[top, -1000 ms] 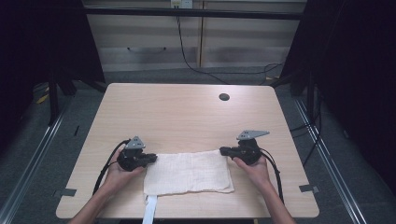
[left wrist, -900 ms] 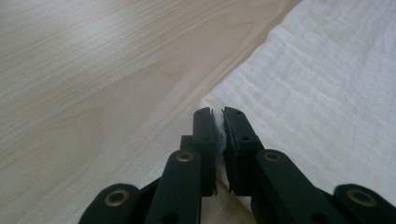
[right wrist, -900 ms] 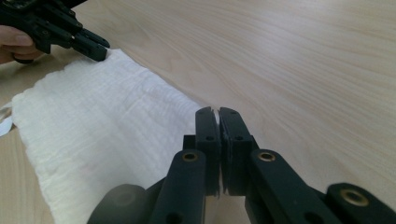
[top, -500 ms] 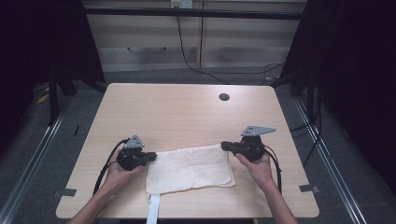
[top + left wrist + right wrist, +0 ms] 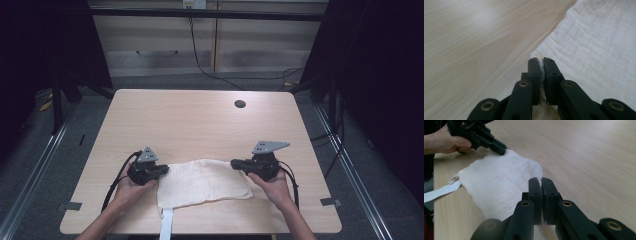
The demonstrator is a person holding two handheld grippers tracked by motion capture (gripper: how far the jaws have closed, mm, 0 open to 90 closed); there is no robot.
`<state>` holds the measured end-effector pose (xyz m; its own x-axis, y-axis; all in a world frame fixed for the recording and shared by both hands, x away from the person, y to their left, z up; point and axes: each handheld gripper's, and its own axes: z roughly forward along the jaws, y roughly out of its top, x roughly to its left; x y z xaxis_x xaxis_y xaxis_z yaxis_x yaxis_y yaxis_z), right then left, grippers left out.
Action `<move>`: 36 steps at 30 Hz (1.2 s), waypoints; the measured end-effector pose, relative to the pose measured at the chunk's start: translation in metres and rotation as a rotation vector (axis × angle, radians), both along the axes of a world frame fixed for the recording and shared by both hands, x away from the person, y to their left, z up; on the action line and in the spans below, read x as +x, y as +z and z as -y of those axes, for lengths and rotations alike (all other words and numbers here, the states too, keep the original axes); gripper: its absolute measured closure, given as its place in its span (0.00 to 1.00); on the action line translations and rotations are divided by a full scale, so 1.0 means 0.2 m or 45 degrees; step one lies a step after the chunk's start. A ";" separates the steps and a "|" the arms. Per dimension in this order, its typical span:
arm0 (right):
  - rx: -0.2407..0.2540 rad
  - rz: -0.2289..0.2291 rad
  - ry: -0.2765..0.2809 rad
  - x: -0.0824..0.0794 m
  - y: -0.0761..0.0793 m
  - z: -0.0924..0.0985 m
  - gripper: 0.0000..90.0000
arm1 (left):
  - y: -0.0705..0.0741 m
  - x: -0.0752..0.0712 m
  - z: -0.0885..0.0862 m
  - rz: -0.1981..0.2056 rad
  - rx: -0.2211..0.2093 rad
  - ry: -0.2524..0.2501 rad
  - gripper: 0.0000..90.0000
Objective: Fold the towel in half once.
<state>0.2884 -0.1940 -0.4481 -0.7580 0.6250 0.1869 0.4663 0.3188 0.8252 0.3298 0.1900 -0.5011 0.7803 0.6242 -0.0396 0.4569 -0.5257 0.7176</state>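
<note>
A white cloth (image 5: 202,182) lies on the wooden table (image 5: 200,125) near its front edge, and a white strap (image 5: 166,227) hangs from it over that edge. My left gripper (image 5: 162,170) is shut on the cloth's far left corner. In the left gripper view a pinch of cloth (image 5: 599,45) shows between the closed tips of the left gripper (image 5: 539,60). My right gripper (image 5: 234,163) is shut on the far right corner and holds it slightly off the table. In the right gripper view the cloth (image 5: 499,182) stretches from my right gripper (image 5: 539,179) to the left gripper (image 5: 499,148).
A round dark hole (image 5: 240,104) sits in the table's far right part. Bare wood stretches beyond the cloth. Past the table's far edge stand pale cabinets (image 5: 200,55) with a hanging cable, and dark frame posts flank both sides.
The right gripper has risen a little with its corner of the cloth, so the cloth's far edge now bows up. The left gripper has stayed put.
</note>
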 end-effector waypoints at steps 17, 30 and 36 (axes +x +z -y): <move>-0.128 -0.159 0.128 -0.24 -0.17 -0.05 0.96 | 0.00 0.00 -0.01 -0.020 -0.021 0.022 0.94; -0.206 -0.210 0.149 -0.22 -0.24 -0.09 0.96 | -0.01 0.05 -0.02 -0.094 -0.100 0.033 0.93; -0.202 -0.209 0.119 -0.17 -0.25 -0.09 0.97 | 0.03 0.05 -0.02 -0.054 -0.155 0.044 0.93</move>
<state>0.2543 -0.1761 -0.4982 -0.7815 0.5847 0.2175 0.5522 0.4862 0.6772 0.3393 0.1946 -0.4953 0.7543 0.6392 -0.1496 0.5047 -0.4190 0.7548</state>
